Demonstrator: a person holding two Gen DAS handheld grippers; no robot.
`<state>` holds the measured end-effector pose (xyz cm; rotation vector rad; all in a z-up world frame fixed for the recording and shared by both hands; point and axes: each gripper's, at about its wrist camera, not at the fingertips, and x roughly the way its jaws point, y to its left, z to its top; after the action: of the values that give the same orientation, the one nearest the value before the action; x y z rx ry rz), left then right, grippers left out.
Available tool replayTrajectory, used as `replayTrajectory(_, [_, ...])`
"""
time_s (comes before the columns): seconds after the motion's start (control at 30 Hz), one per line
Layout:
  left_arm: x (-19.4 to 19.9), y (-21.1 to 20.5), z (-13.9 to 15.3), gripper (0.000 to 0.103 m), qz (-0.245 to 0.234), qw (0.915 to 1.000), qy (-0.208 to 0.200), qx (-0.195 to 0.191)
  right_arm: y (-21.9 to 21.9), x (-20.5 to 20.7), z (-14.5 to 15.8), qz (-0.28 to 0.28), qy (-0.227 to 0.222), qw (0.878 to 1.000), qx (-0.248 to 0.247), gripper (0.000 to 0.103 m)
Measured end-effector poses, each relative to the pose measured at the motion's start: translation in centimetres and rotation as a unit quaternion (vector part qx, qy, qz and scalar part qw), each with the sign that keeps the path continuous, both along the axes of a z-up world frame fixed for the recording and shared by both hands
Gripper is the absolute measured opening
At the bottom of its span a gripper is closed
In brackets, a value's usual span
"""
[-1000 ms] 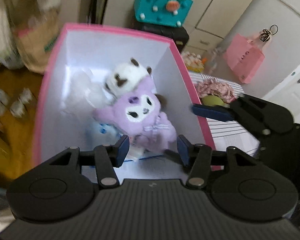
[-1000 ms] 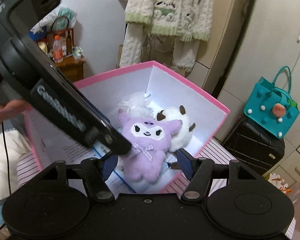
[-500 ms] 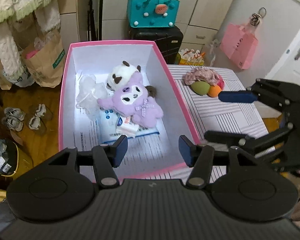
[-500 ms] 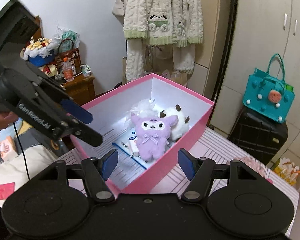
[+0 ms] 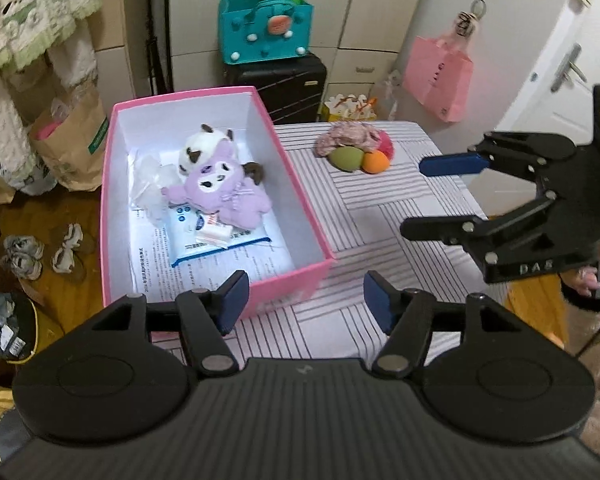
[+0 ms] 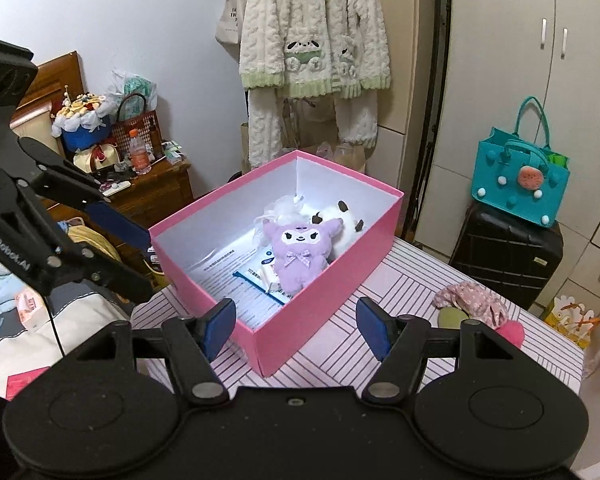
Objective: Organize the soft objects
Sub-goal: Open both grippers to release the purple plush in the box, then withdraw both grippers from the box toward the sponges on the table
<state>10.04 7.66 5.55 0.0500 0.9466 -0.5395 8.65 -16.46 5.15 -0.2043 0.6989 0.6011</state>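
- Both sets of tongs have backed well away from the pink box [image 5: 204, 276] compared to a second ago, when the left tongs [image 5: 302, 306] were right down over the purple plush [image 5: 220, 192]. Now they hang above the near edge of the striped table [image 5: 380, 208], spread wide, nothing between them.
- Right tongs [image 6: 294, 326] same deal: wide apart, empty, off the box's near corner.
- The purple plush sits inside the box, leaning on the white and brown plush [image 5: 202, 148] behind it, partly on top of a wipes packet [image 5: 204, 236]. There's also something white and gauzy [image 5: 146, 184] toward the left wall; can't tell what it is.
- So I'd say the plush drop is done and they're resetting for the next item.
- Still out on the table, well apart from the box: a floral scrunchie-looking thing [image 5: 350, 138], a green sponge [image 5: 346, 158], an orange sponge [image 5: 376, 160], and something hot pink [image 5: 388, 146] tucked behind.
- My guess is the right tongs go there next, since they're on that side.
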Motion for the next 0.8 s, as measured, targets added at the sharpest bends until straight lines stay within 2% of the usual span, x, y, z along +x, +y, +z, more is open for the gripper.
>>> replayTrajectory(0.23, [-3.2,-2.3,1.2,0.067,-0.034,0.9989,-0.028,0.018,-1.9,-2.4,0.4,0.005,-0.013,1.0,-0.004,0.072])
replayTrajectory(0.37, [-4.6,-4.0,1.0,0.068,-0.054,0.9978,-0.03,0.023,-3.1,-3.4,0.2,0.012,-0.008,1.0,0.001,0.073])
replayTrajectory(0.6, [-5.3,-7.4,-0.4,0.069,-0.088,0.9953,-0.011,0.039,-5.3,-4.4,-1.2,0.007,-0.002,1.0,-0.007,0.073])
replayTrajectory(0.8, [-4.0,-10.4,-2.6,0.069,-0.11,0.992,0.027,0.057,-7.6,-3.8,-2.8,-0.008,0.007,1.0,-0.003,0.074])
